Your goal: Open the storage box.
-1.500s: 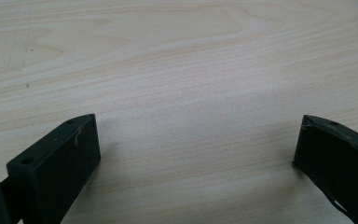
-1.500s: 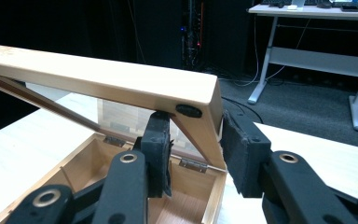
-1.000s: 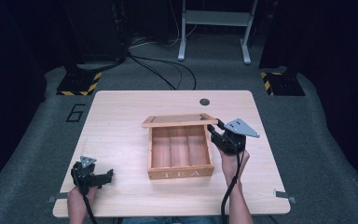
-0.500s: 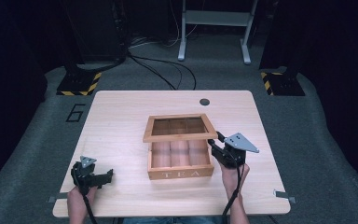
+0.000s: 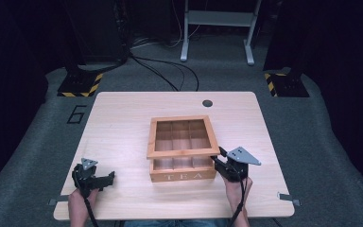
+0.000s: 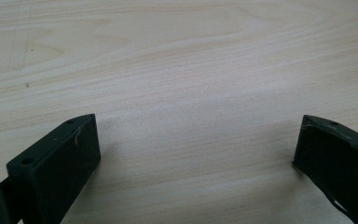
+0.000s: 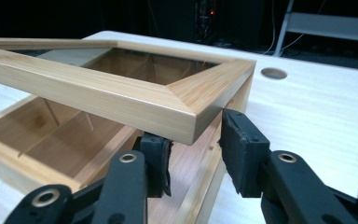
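**A:** What do you see from the high view?

**B:** The tea box (image 5: 183,156) sits on the middle of the table (image 5: 123,123), a little toward the near edge, its glazed lid (image 5: 182,137) partly raised above the compartments. My right gripper (image 5: 223,161) is at the box's right front corner, touching the lid there. My left gripper (image 5: 105,178) is well apart from the box, near the table's front left corner, low over the wood. The table is pale wood with a round cable hole (image 5: 207,103) near its far edge. It stands on grey carpet with a "6" (image 5: 77,114) marked at the left, cables (image 5: 170,75) trailing behind, and a white frame (image 5: 217,28) in the dark room beyond.

**A:** And the left gripper view?

**B:** My jaws stand wide apart over bare wood grain, nothing between them.

**A:** The right gripper view?

**B:** I've got the lid's corner (image 7: 205,112) between my pads (image 7: 242,149), one inside the frame and one outside its side wall, closed on it. The lid tilts up over the open box (image 7: 37,144), the dividers showing below. The cable hole (image 7: 274,73) lies beyond on the table's far side.
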### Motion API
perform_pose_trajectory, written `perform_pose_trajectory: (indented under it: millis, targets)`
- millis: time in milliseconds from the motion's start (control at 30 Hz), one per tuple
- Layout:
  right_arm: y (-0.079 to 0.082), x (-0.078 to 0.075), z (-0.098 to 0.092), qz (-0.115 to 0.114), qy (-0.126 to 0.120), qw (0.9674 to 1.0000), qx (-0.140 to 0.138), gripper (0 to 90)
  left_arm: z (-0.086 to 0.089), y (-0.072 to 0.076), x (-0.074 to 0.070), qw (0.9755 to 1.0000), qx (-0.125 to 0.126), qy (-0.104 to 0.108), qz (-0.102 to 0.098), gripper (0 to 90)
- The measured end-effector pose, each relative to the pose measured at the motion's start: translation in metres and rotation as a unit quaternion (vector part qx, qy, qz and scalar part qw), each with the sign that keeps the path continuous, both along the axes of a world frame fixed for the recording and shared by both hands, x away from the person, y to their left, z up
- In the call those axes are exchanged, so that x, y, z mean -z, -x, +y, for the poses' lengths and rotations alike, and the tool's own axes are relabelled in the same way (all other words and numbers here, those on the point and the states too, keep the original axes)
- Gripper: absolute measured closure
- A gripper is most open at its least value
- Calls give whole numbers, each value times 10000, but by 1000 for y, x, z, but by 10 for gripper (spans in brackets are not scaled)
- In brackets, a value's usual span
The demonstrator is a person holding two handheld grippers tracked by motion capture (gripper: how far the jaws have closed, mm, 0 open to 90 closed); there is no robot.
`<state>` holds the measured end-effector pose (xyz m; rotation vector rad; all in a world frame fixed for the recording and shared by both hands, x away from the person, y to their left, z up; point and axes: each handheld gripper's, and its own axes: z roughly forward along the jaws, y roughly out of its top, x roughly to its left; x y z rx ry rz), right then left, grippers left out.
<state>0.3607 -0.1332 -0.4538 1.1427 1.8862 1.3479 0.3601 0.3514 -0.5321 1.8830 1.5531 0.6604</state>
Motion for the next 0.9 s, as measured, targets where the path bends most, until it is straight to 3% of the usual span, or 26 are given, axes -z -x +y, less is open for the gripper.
perform_pose_trajectory:
  millis: [400, 567, 800, 900]
  targets:
    - [2, 23, -3, 584, 65, 9982, -110, 605, 0, 0, 0, 10000, -5, 3, -3, 2]
    - [6, 22, -6, 689, 147, 9975, -92, 575, 0, 0, 0, 10000, -1, 3, -2, 2]
    - [12, 21, -16, 900, 8, 9958, -138, 486, 0, 0, 0, 10000, -7, 8, 11, 2]
    - [14, 21, -17, 1042, 222, 9942, -135, 423, 0, 0, 0, 10000, -2, 3, 0, 1]
